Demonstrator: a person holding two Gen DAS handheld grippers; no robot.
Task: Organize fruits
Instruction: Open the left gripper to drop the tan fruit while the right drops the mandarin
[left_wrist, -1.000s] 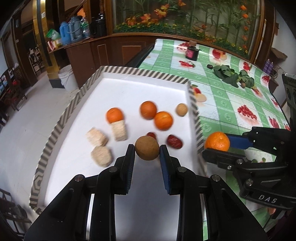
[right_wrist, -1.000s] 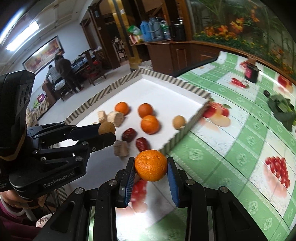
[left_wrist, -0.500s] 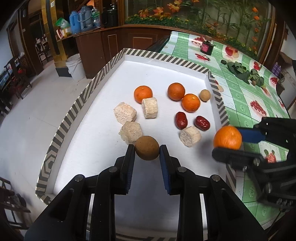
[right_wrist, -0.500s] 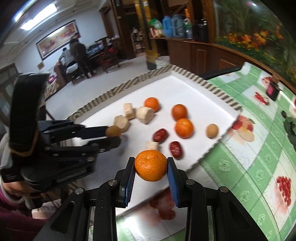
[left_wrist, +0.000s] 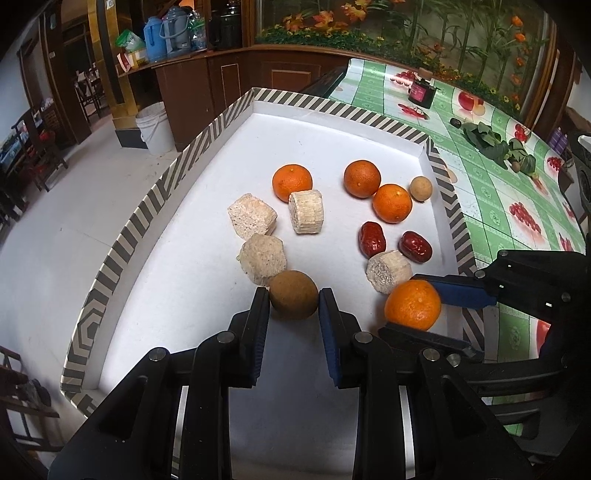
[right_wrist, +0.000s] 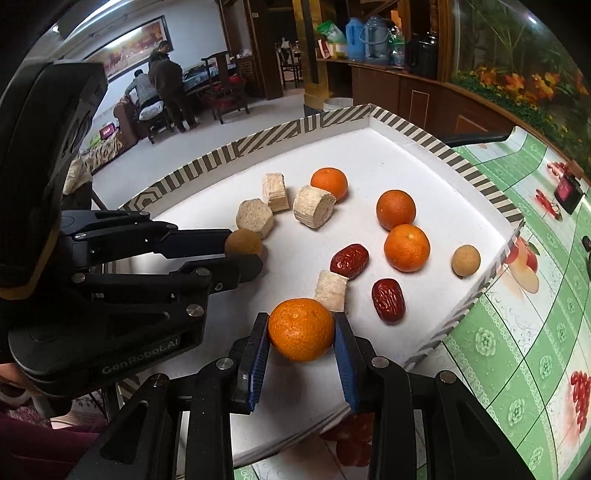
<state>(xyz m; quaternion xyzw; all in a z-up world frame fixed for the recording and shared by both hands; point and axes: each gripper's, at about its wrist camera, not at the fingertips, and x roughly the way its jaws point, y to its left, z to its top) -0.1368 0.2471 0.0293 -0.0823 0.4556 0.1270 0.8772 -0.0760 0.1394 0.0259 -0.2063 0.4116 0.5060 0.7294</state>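
Round brown fruit (left_wrist: 293, 294) (matte, dull skin) beside glossy dimpled mandarin (right_wrist: 301, 329)

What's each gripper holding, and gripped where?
Left gripper: brown round fruit, pinched across its sides. Right gripper: orange, likewise across its sides.

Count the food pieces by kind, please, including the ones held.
Oranges: 4, one in the right hand-held gripper
Brown round fruits: 2, one in the left hand-held gripper
Red dates: 2
Beige chunks: 4
Total: 12
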